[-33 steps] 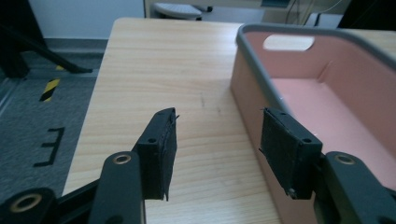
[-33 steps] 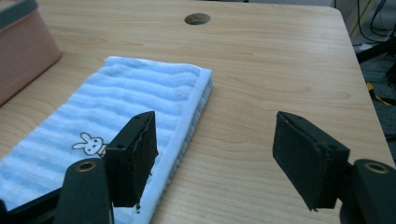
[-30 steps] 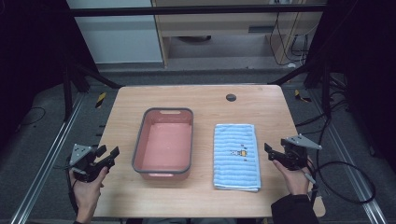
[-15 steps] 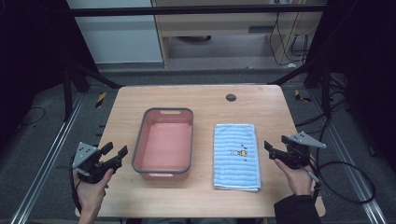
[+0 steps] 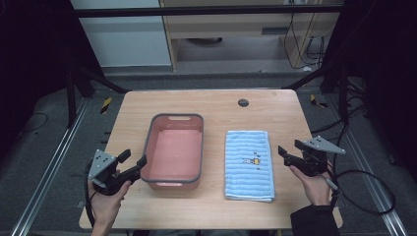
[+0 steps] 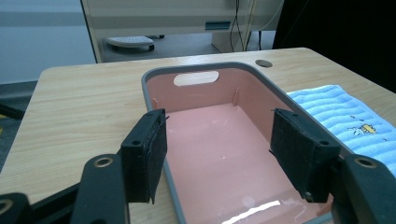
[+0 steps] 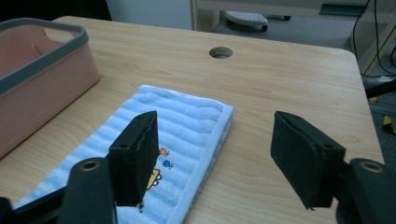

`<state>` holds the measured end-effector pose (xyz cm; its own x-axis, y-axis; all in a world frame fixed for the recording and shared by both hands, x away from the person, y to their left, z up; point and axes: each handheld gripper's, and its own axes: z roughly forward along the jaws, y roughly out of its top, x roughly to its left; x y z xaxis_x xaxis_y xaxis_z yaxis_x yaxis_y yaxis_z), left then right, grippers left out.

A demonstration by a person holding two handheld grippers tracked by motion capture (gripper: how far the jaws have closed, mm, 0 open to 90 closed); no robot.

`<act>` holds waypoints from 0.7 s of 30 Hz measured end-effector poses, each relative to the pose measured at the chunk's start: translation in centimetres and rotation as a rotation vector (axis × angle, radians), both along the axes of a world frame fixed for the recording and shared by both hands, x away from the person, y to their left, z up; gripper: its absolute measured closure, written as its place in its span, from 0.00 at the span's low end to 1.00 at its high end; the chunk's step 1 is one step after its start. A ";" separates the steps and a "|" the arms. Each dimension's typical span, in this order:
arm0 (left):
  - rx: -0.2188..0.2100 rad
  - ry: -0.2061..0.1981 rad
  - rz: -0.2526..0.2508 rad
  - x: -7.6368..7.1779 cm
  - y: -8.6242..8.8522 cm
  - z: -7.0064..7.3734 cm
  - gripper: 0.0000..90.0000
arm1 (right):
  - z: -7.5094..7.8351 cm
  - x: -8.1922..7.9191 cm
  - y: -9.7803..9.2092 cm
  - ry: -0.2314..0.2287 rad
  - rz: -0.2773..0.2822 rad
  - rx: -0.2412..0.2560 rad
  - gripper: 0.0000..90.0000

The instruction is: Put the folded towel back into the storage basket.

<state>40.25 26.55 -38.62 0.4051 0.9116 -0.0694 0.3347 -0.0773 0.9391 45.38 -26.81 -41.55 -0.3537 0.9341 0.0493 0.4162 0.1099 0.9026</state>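
We hold two matching grippers, black in frame with two flat black jaws each. Our left gripper carries a grey three-cornered plate dotted with small dark holes, and a black cable trails from it. Our right gripper bears the same grey plate and a black cable. In the gripper views, brass-coloured rivets sit at the jaw pivots and small screws in the pads. A dark sleeve covers our right forearm.
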 end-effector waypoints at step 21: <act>0.005 -0.010 -0.081 1.3 -6.2 1.0 0.46 | 2.6 1.4 1.0 -0.010 0.080 0.006 0.69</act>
